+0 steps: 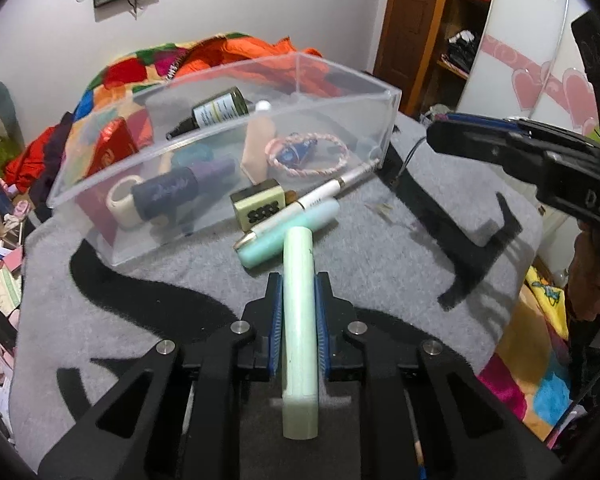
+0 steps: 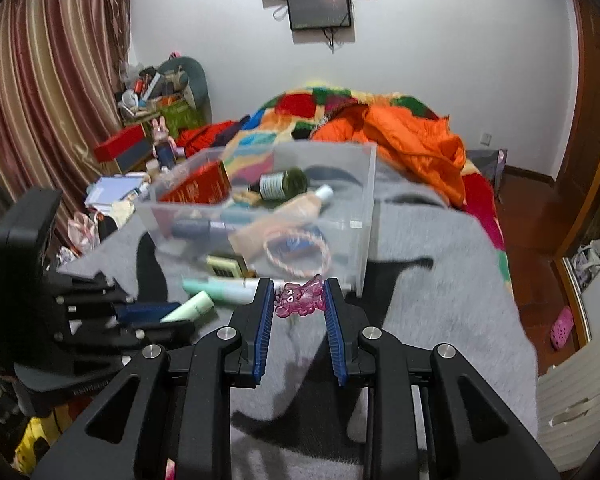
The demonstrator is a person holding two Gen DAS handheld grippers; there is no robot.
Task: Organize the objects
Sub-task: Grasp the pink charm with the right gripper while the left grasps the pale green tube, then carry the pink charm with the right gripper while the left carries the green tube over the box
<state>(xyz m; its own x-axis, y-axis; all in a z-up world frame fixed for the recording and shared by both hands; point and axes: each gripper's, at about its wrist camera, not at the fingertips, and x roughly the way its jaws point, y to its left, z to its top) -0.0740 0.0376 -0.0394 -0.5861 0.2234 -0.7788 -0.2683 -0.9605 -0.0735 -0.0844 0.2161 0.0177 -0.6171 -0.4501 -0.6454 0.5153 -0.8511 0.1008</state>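
Observation:
My left gripper (image 1: 298,280) is shut on a pale green tube (image 1: 299,320) and holds it above the grey blanket, just short of the clear plastic box (image 1: 220,136). The box holds a dark bottle (image 1: 216,112), a red box (image 1: 114,146), a purple tube (image 1: 184,188) and a pink braided bracelet (image 1: 308,154). A teal tube (image 1: 288,232) and a white pen (image 1: 312,200) lie in front of the box. My right gripper (image 2: 299,286) is shut on a pink translucent hair claw (image 2: 300,296), near the clear box (image 2: 260,208). The left gripper shows at the left of the right wrist view (image 2: 148,314).
A grey blanket with black shapes (image 1: 380,256) covers the bed. A colourful quilt and orange cloth (image 2: 380,128) lie behind the box. Clutter stands at the left by the curtain (image 2: 156,92). A wooden wardrobe (image 1: 420,20) is at the right.

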